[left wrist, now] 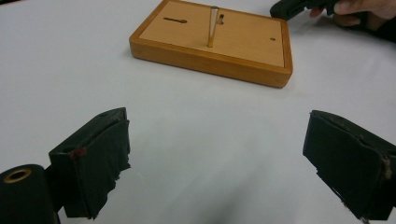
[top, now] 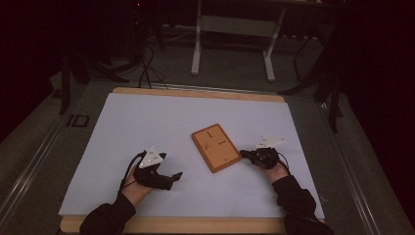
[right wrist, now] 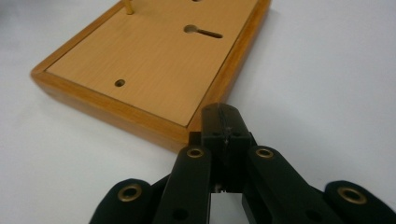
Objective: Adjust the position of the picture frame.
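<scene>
- Wooden board [top: 216, 147] sitting about mid-sheet on the white table cover [top: 147, 122], turned at an angle – long axis running from far-left to near-right in the high view.
- Right gripper [top: 243, 153] way closer: jaws pressed together, nothing between them, tip right up against the board's near-right corner. Touching or a hair off, can't say for sure from the right gripper view.
- Left gripper [top: 177, 175] parked well off the board's left long edge, jaws spread wide and empty, pointed roughly at the board across bare sheet.
- Thin metal pin [left wrist: 213, 27] standing upright out of the board top, near the middle, with a keyhole slot [left wrist: 175, 20] to one side and a small hole [right wrist: 120, 83] toward the corner nearest the right gripper.
- Probably a nudge or a hold-down on that corner coming next, so worth minding the raised wooden rim [right wrist: 140, 116] – easy to slip off it.
- Loads of open room all round the board; sheet edge nowhere close. Left one free to come straight in for the pin.
</scene>
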